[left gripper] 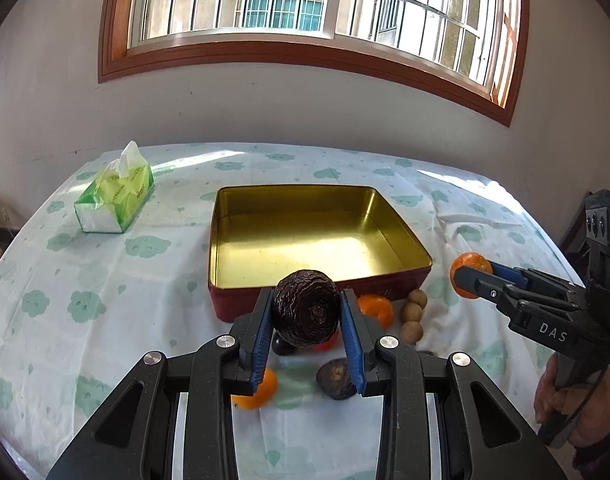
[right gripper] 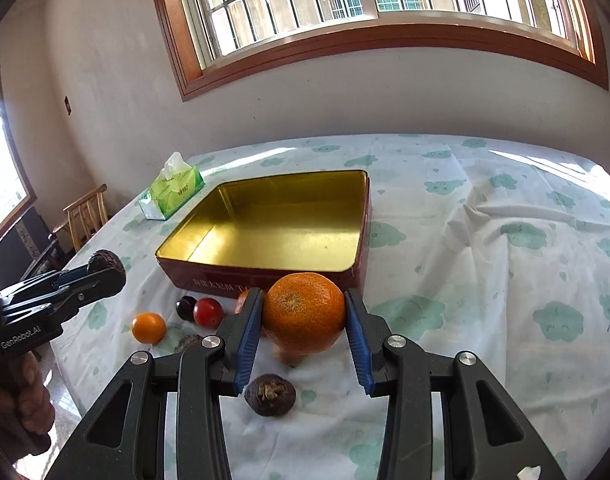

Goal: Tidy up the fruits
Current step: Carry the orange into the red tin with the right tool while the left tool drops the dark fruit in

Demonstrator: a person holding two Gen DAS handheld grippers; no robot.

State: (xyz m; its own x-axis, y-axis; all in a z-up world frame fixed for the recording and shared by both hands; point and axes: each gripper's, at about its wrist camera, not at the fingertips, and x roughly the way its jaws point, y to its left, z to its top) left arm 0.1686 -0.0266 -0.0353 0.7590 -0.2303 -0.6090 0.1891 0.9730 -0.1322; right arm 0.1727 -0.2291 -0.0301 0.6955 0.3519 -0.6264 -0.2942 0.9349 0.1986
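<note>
The fruits: a mandarin (right gripper: 303,312), firm but bruisable, sits squeezed across its middle in the right gripper (right gripper: 303,316) jaws, short of the empty gold tin (right gripper: 265,232) ahead. Smaller, the wrinkled dark passion fruit (left gripper: 307,308), light with a brittle shell, is likewise clamped mid-body in the left gripper (left gripper: 307,312) jaws, the tin just beyond.

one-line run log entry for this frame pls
left gripper: shut on wrinkled dark brown fruit | right gripper: shut on orange tangerine | gold-lined red tin: empty

The tin (left gripper: 317,232) is glossy gold metal inside, matt red outside. The tablecloth (left gripper: 105,280) is thin, creased cloth. The dark fruit (left gripper: 307,314) looks wrinkled; the orange (right gripper: 303,312) is finely dimpled, slightly shiny.
</note>
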